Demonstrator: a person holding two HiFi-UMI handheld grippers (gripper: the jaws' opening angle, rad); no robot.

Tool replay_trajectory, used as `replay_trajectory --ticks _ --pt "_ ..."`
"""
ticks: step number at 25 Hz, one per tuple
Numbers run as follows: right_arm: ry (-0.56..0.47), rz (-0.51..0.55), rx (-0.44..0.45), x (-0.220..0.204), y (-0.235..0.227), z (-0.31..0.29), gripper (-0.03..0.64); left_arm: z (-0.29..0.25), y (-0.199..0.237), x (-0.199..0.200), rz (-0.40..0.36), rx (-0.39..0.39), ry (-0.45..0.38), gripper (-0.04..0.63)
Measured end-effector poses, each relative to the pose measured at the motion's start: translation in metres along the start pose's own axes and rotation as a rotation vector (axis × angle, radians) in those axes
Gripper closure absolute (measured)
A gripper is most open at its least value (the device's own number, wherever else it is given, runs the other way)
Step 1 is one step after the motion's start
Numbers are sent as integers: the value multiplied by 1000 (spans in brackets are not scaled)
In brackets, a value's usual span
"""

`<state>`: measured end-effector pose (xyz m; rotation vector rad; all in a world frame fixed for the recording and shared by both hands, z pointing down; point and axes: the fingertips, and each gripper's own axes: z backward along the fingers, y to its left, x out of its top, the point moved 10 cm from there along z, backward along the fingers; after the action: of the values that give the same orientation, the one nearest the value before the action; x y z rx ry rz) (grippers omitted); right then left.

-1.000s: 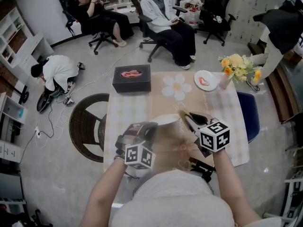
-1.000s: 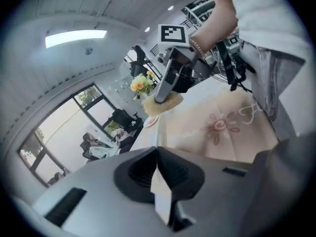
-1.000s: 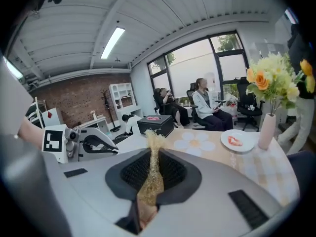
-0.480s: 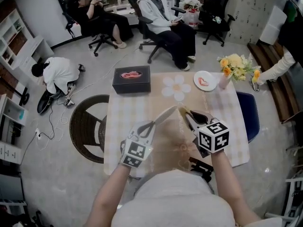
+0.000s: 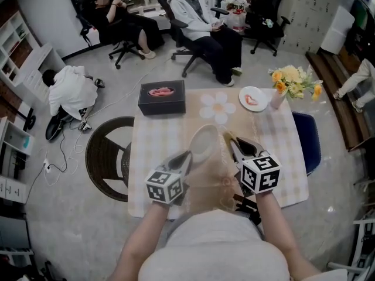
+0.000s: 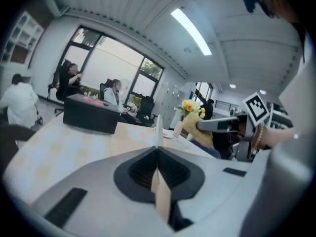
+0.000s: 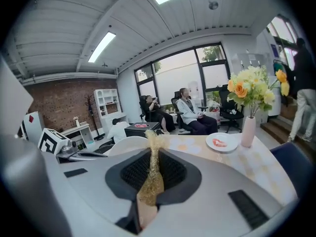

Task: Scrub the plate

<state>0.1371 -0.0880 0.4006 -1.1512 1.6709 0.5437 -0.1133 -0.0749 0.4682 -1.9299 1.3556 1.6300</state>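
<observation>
My left gripper (image 5: 185, 157) is shut on the rim of a white plate (image 5: 205, 141) and holds it up on edge above the table (image 5: 161, 139). In the left gripper view the plate (image 6: 157, 127) shows as a thin edge rising from the closed jaws. My right gripper (image 5: 230, 143) is shut on a golden wiry scrubber (image 7: 152, 168), whose tip (image 5: 225, 137) sits right beside the plate's right side. The right gripper view has the plate (image 7: 129, 145) just left of the scrubber, with the left gripper (image 7: 54, 143) beyond it.
A black box (image 5: 162, 98) with something pink on top stands at the table's far left. A flower-shaped mat (image 5: 218, 106), a small plate of pink food (image 5: 253, 99) and a vase of flowers (image 5: 291, 82) line the far side. A wicker chair (image 5: 108, 157) stands left; people sit beyond.
The plate went from lying nearly flat to standing on edge, its face turned toward the scrubber. My left gripper rolled with it. The right gripper hardly moved.
</observation>
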Motion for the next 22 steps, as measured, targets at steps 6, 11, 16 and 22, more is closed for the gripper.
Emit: replay_trajectory --ticks 6,11,16,22 --pt "-36 -10 -6 5 -1 4 569 -2 13 -20 310 -47 -40 578" --pt "-15 5 45 4 4 -5 569 -5 17 -32 414 -67 -37 578" --pt "23 105 137 -9 13 -23 569 -9 20 -43 452 -65 -25 578" --pt "37 99 254 -20 15 -39 569 -8 22 -52 504 -69 -27 578"
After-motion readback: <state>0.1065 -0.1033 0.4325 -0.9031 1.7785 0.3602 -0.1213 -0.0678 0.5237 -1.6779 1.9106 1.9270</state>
